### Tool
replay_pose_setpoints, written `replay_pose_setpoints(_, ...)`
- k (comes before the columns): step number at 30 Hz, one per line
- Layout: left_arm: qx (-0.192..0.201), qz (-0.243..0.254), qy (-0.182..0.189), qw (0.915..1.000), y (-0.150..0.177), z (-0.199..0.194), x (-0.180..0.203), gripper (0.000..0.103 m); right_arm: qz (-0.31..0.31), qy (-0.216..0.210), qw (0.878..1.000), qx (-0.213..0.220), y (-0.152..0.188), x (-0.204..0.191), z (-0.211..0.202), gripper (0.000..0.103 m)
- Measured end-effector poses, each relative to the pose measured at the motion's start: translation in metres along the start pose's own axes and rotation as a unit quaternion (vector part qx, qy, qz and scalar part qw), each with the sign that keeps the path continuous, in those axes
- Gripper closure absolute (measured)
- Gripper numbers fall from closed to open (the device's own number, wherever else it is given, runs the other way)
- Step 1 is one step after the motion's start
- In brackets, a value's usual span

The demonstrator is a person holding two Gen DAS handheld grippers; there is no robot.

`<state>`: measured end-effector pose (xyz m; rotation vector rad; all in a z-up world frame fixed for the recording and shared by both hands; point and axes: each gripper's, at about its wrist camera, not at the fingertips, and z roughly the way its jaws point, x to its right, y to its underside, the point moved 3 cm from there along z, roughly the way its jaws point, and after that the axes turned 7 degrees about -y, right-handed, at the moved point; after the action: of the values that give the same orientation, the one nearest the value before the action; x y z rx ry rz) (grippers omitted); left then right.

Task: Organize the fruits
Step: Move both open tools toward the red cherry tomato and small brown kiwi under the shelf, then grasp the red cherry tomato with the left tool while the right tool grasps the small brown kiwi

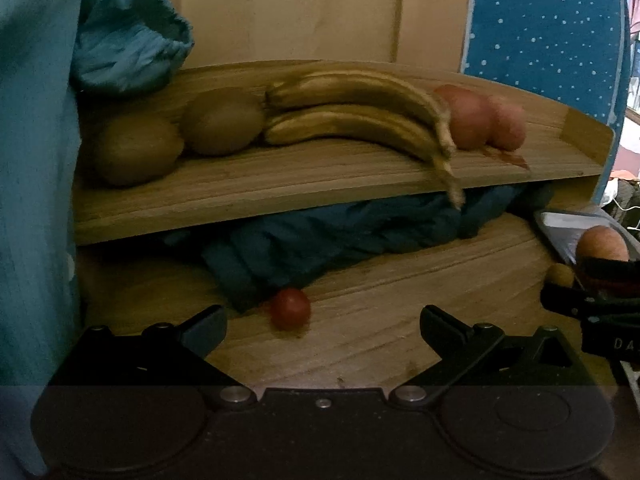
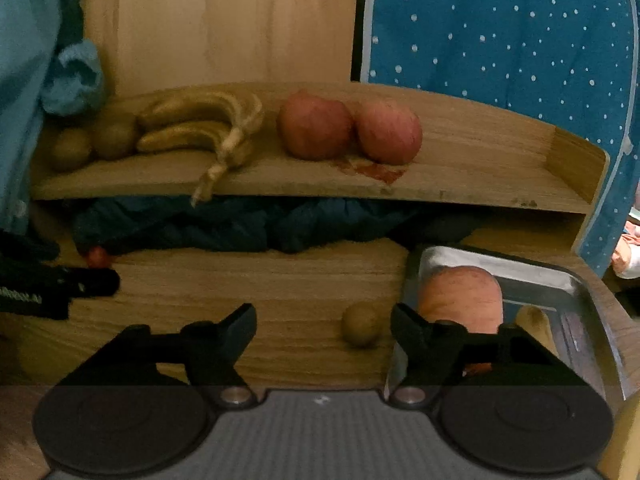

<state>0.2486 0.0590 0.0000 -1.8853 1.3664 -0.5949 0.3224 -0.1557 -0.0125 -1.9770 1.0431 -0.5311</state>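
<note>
A wooden shelf (image 1: 320, 192) holds two kiwis (image 1: 220, 120), two bananas (image 1: 360, 116) and two apples (image 1: 484, 120); the right wrist view shows the same shelf (image 2: 460, 176), kiwis (image 2: 114, 136), bananas (image 2: 200, 128) and apples (image 2: 348, 128). A small red tomato (image 1: 290, 308) lies on the tabletop just ahead of my open, empty left gripper (image 1: 322, 326). My right gripper (image 2: 324, 326) is open and empty. A kiwi (image 2: 360, 324) lies on the table between its fingertips, nearer the right one. Behind the right finger (image 2: 416, 328), an apple (image 2: 460, 296) sits in a metal tray (image 2: 560, 280).
Dark blue cloth (image 1: 340, 236) is bunched under the shelf. Light blue cloth (image 1: 128, 48) sits at the shelf's left end. A blue dotted fabric (image 2: 500, 32) hangs at the right. The right gripper (image 1: 600, 292) shows at the right edge of the left wrist view.
</note>
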Motion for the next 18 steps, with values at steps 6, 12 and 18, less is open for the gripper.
replay_pose_setpoints(6, 0.003, 0.014, 0.004, 0.9999, -0.004, 0.008, 0.002, 0.012, 0.014, 0.005, 1.000, -0.014, 0.002, 0.003, 0.012, 0.046)
replay_pose_setpoints(12, -0.013, 0.014, 0.010, 0.9998, -0.002, 0.020, 0.005, 0.032, 0.023, 0.012, 1.000, -0.012, 0.001, 0.005, 0.014, 0.051)
replay_pose_setpoints(18, -0.013, 0.014, 0.016, 0.9997, -0.002, 0.023, 0.006, 0.050, 0.028, 0.015, 0.999, -0.009, 0.002, 0.008, 0.021, 0.061)
